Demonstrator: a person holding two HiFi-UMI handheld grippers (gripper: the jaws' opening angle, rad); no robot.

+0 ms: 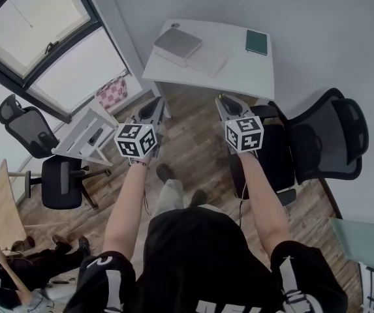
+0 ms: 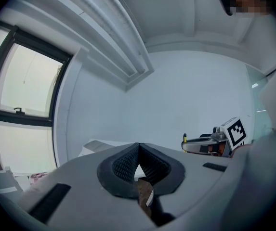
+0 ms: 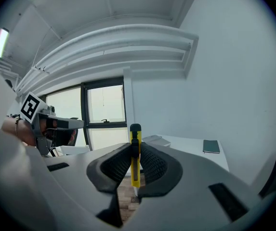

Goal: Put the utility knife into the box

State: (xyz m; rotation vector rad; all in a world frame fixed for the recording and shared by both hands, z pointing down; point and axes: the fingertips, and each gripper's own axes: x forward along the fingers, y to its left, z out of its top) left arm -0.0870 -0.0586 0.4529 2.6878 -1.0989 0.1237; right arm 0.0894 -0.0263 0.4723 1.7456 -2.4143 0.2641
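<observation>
Utility knife (image 3: 135, 134) in hand, box (image 1: 177, 43) well ahead
Left gripper (image 2: 138, 148) is closed on nothing; right gripper (image 3: 135, 151) clamps the yellow knife, long axis upright between its jaws; the grey box sits on the white desk (image 1: 239, 70), at eleven o'clock from the knife.

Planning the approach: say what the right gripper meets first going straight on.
Likely the near edge of the white table; the right gripper, shut on the utility knife, points at it. Depth unclear.
</observation>
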